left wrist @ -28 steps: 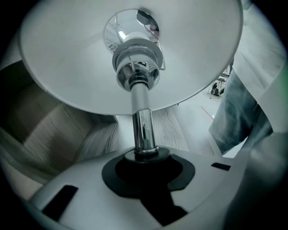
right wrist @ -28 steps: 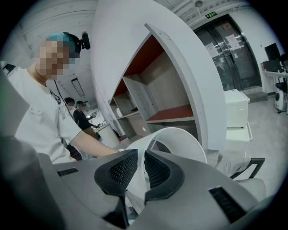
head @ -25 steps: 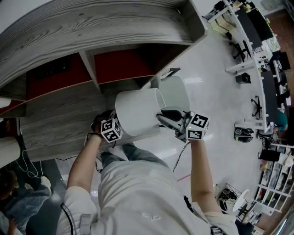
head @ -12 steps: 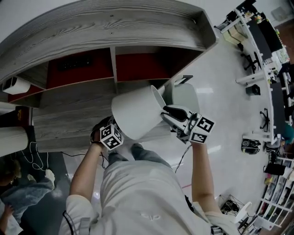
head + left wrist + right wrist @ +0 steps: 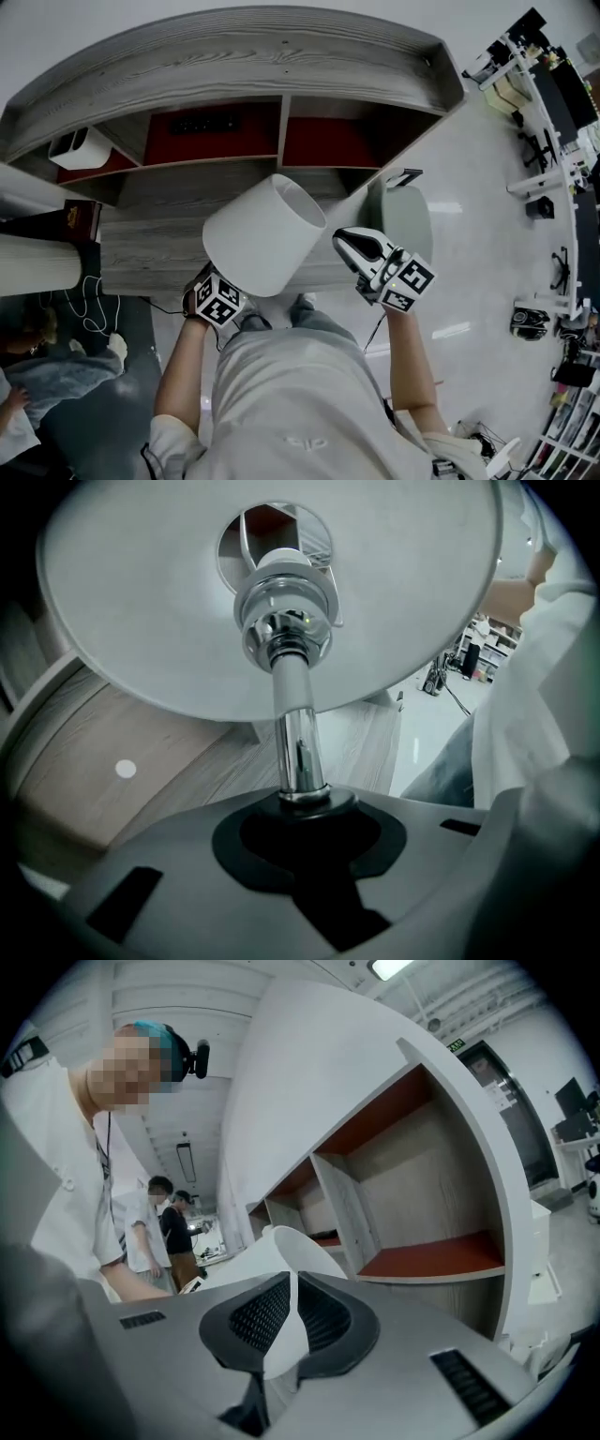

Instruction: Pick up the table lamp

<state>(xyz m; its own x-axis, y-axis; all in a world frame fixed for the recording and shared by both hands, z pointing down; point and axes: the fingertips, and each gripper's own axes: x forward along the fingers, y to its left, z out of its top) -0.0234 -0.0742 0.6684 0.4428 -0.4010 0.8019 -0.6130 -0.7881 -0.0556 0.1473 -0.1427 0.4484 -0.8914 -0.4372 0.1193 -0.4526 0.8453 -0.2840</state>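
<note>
table lamp (image 5: 262, 234): up in the air in front of the person, tilted, with the open top of the shade facing far and a bit right. it hangs over the near edge of the grey wood surface (image 5: 141, 253) and i can't see it resting on anything.
left tool (image 5: 302, 817): clamped on the lamp's shiny chrome stem (image 5: 298, 733). the stem comes straight up out of the dark pads and the underside of the white shade (image 5: 141, 602) fills the top of the left gripper view.
right tool (image 5: 349, 244): jaws pretty much together, only a thin slit between the pads and nothing pinched in there. it sits just right of the shade rim, not touching as far as i can tell from the head view.
shelf unit (image 5: 234, 66): curved grey wood at the far side, with open compartments that have red backs.
background: a couple of people (image 5: 173, 1232) standing far off in the right gripper view, pale shiny floor (image 5: 487, 253) to the right.
</note>
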